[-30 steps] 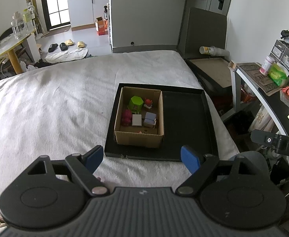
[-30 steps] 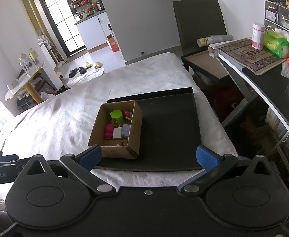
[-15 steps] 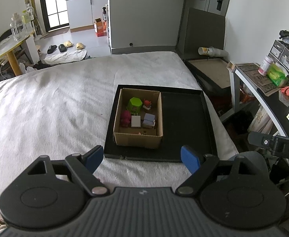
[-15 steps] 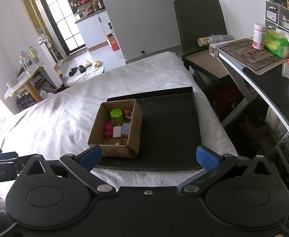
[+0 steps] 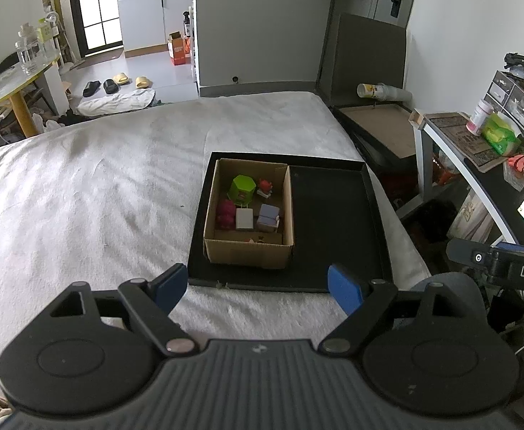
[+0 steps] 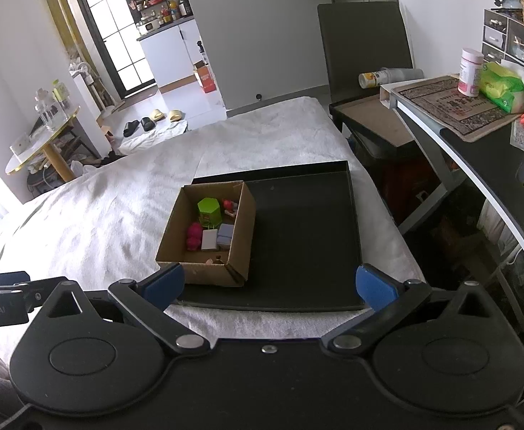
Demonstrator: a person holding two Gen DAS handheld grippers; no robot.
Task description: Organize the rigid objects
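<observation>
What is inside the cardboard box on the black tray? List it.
Inside the cardboard box: a green hexagonal container, a small red toy, a pink toy, a white block and a lavender block. The box's near wall partly hides something small.

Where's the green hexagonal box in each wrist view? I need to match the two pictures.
Left wrist: green box sits just above picture centre, in the far-left part of the cardboard box, beside a small red toy.
Right wrist: green box sits left of centre, at the far end of the same cardboard box.
Shared landmark: the black tray under the cardboard box.
</observation>
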